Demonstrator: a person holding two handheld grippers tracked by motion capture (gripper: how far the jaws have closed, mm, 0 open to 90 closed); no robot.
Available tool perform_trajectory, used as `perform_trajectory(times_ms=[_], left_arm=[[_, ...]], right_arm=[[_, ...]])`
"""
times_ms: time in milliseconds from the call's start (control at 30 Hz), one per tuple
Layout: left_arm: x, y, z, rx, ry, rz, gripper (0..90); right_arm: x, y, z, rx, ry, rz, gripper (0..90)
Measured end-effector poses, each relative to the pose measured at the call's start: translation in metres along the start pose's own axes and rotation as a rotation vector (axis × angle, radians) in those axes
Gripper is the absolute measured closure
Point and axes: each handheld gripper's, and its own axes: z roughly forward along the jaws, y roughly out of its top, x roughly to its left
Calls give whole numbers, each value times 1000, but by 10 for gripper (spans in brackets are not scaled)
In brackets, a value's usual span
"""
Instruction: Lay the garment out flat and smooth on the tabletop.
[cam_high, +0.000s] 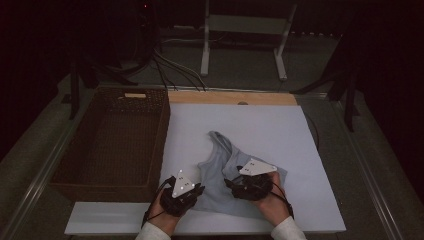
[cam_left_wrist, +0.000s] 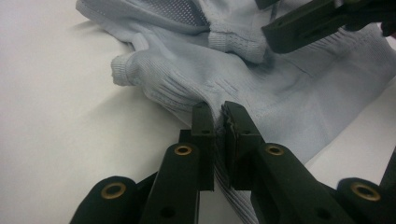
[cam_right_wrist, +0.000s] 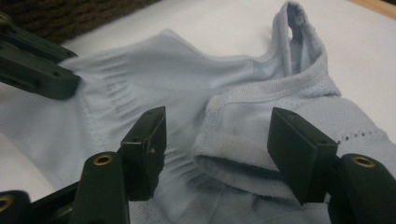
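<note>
High view: beside the wicker basket (cam_high: 110, 145), a pale blue top (cam_high: 235, 170) lies crumpled on the white surface (cam_high: 300, 145). The left hand-held gripper (cam_high: 192, 192) pinches its ribbed edge; the right hand-held gripper (cam_high: 231, 183), jaws spread, straddles a folded hem. Next, likely pinching that hem.

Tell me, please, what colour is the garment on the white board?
Pale blue garment, shown best in the right gripper view.
</note>
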Motion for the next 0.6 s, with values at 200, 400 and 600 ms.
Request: perform_trajectory(times_ms=[200, 400, 600], left_arm=[[-1, 0, 0, 4, 1, 3, 837], [-1, 0, 0, 0, 0, 3, 838], [-1, 0, 0, 1, -1, 3, 837]], right_arm=[[-3, -2, 7, 42, -4, -11, 471], [-6, -4, 10, 70, -11, -12, 582], [-8, -4, 13, 102, 5, -6, 775]])
